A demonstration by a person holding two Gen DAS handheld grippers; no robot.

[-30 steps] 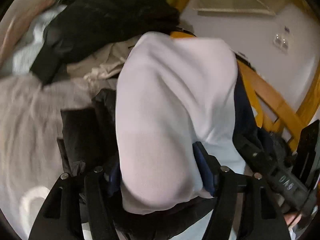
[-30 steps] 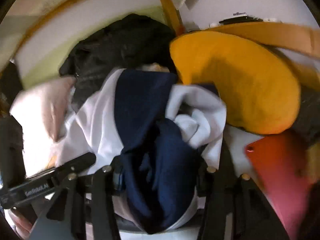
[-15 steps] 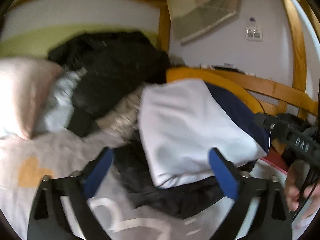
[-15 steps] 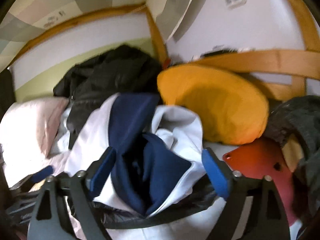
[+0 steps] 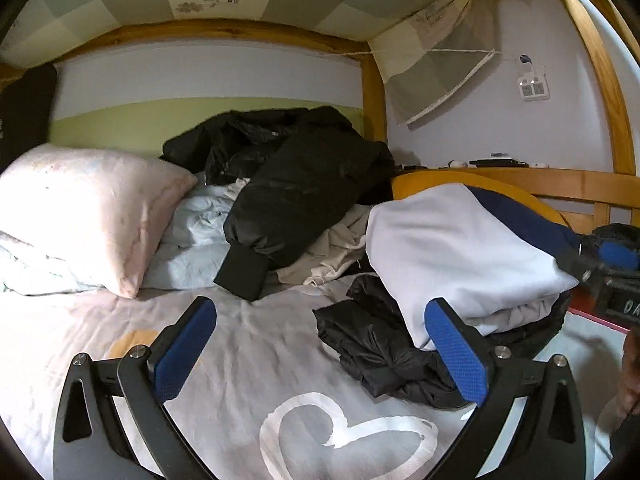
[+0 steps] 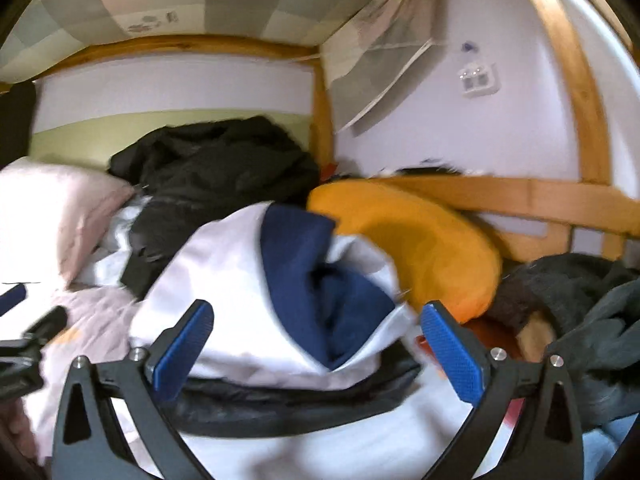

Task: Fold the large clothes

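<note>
A folded white and navy garment lies on top of a folded black garment at the right of the bed. It also shows in the right wrist view, just ahead of the fingers. My left gripper is open and empty, over the bedsheet to the left of the stack. My right gripper is open and empty, with the white and navy garment straight in front of it.
A heap of black jackets and pale clothes lies at the bed's head beside a pink pillow. An orange cushion leans on the wooden rail. Dark grey clothing lies at the right.
Both grippers were shut on the white and navy garment. They have let it go onto the black garment, opened wide and drawn back from it.
</note>
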